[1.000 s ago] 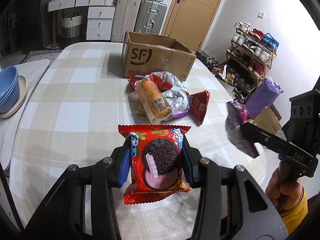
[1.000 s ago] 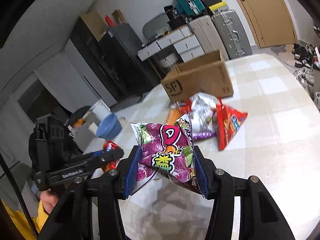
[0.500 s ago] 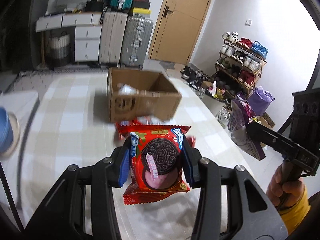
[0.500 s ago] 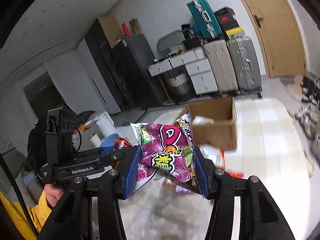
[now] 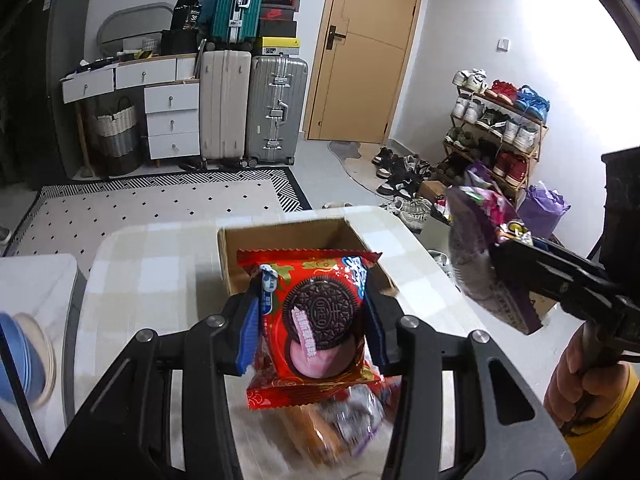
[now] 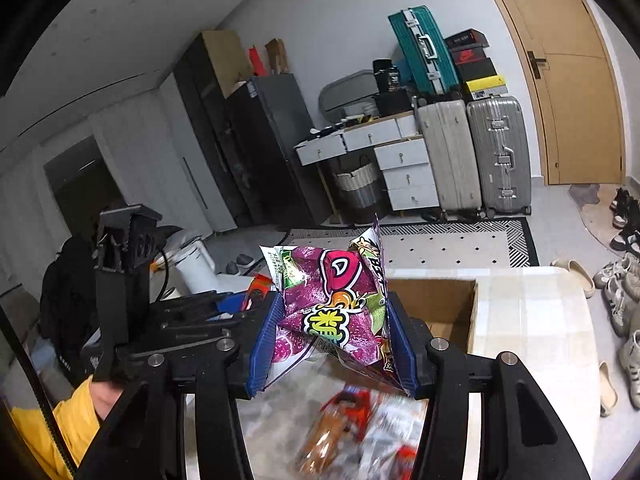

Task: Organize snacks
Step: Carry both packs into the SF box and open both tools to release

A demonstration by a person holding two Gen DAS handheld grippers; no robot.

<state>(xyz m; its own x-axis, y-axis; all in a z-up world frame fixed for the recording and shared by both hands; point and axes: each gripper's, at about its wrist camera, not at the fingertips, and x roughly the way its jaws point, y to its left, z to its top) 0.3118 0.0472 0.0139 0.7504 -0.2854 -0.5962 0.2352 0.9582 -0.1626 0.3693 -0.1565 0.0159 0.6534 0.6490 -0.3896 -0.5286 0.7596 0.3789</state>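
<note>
My left gripper (image 5: 314,322) is shut on a red Oreo packet (image 5: 316,320) and holds it in the air in front of the open cardboard box (image 5: 280,242). My right gripper (image 6: 334,332) is shut on a purple snack bag (image 6: 332,308), also held up near the box (image 6: 440,304). The purple bag also shows at the right of the left wrist view (image 5: 484,256). A blurred pile of loose snacks lies on the table below both grippers (image 5: 340,428) (image 6: 360,432).
The checked tablecloth table (image 5: 152,280) carries the box at its far end. Blue bowls (image 5: 20,360) stand at the left edge. Suitcases (image 5: 276,108), drawers and a shoe rack (image 5: 496,120) stand beyond the table.
Both grippers have risen and moved forward over the snack pile toward the box, each keeping its packet. The pile now lies below them and the box is much closer.
</note>
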